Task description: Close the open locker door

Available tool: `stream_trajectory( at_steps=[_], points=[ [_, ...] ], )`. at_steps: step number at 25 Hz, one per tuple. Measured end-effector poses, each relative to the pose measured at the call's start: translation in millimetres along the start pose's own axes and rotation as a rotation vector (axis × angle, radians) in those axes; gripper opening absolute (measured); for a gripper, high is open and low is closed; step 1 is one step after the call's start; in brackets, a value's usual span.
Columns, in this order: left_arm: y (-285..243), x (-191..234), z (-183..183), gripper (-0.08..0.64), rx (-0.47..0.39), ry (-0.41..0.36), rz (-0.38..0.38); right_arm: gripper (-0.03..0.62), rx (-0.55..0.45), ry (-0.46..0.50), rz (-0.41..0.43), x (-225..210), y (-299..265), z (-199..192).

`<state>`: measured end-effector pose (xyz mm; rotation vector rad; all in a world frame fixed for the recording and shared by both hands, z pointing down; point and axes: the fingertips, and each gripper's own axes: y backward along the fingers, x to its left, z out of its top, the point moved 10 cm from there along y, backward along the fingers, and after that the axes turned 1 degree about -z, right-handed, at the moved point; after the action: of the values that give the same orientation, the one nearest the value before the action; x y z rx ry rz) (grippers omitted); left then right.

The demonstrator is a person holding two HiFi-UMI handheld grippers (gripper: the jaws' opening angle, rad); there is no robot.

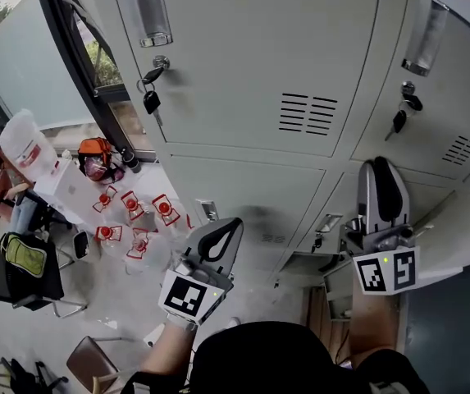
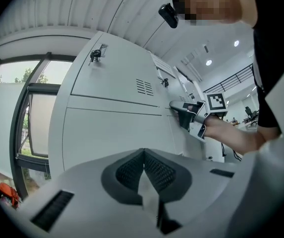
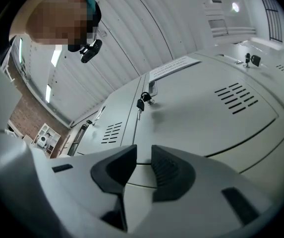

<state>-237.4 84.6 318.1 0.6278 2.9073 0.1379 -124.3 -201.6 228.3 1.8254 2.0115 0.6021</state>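
Note:
A bank of grey lockers (image 1: 243, 72) fills the head view. Low on the right, a pale door panel (image 1: 464, 249) stands out from the locker face beside an opening (image 1: 337, 290) with dark space below it. My right gripper (image 1: 380, 169) points at the locker front just above that opening, its tip at or near the metal. Its jaws stand a narrow slit apart with nothing between them (image 3: 142, 150). My left gripper (image 1: 230, 226) hangs lower left, short of a lower door, and is shut and empty (image 2: 144, 152). The left gripper view shows the right gripper (image 2: 184, 108) against a locker seam.
Keys hang from the locks of two upper doors (image 1: 150, 97) (image 1: 400, 117). On the floor at left are several red-capped bottles (image 1: 132, 216), a black chair with a green bag (image 1: 21, 257), an orange bag (image 1: 95, 158) and a dark window frame (image 1: 79, 64).

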Motion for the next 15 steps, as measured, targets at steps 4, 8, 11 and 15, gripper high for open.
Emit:
stream_trajectory(
  at_steps=[4, 8, 11, 15],
  points=[
    [0.9, 0.3, -1.8, 0.021, 0.012, 0.004, 0.014, 0.101, -0.007, 0.013, -0.006, 0.4, -0.3, -0.9],
    [-0.3, -1.9, -3.3, 0.021, 0.016, 0.007, 0.006, 0.100, -0.006, 0.014, -0.004, 0.0, -1.1, -1.7],
    [-1.2, -3.9, -2.8, 0.021, 0.019, 0.008, -0.009, 0.098, -0.003, 0.005, 0.007, -0.5, -2.2, -1.3],
    [-4.3, -8.9, -5.0, 0.021, 0.020, 0.014, -0.045, 0.100, 0.015, -0.027, 0.049, -1.9, 3.0, -2.0]
  ],
)
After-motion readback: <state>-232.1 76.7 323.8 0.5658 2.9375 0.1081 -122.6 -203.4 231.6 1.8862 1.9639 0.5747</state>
